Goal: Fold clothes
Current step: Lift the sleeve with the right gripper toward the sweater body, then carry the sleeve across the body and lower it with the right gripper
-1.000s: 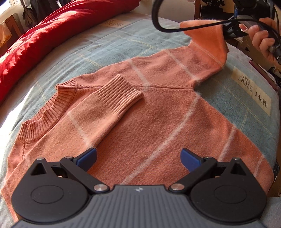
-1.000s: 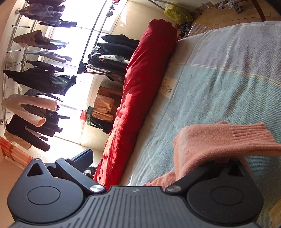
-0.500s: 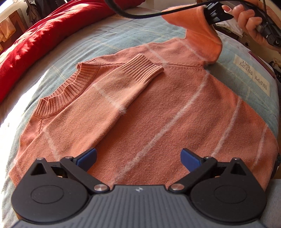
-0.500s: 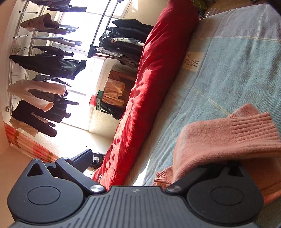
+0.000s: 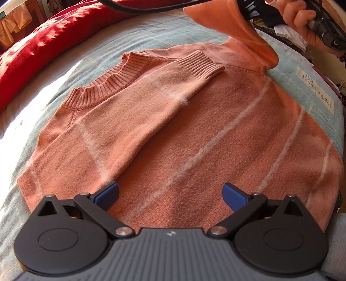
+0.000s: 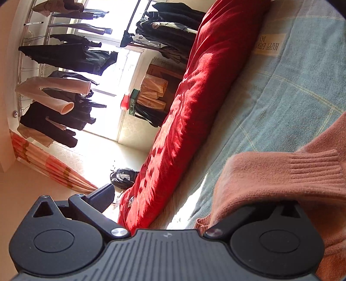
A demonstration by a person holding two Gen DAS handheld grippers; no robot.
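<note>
With sweater flat on bed, left gripper spread empty over its hem, and lifted sleeve merely draped over one finger of the spread right gripper — liable to slide off, landing crooked.

The left gripper hung low, its jaws spread wide with nothing between the blue fingertips. The right gripper was raised at the far side, gripped by the person's right hand, fingers curled round the handle. Whether its jaws were closed could not be told.
</note>
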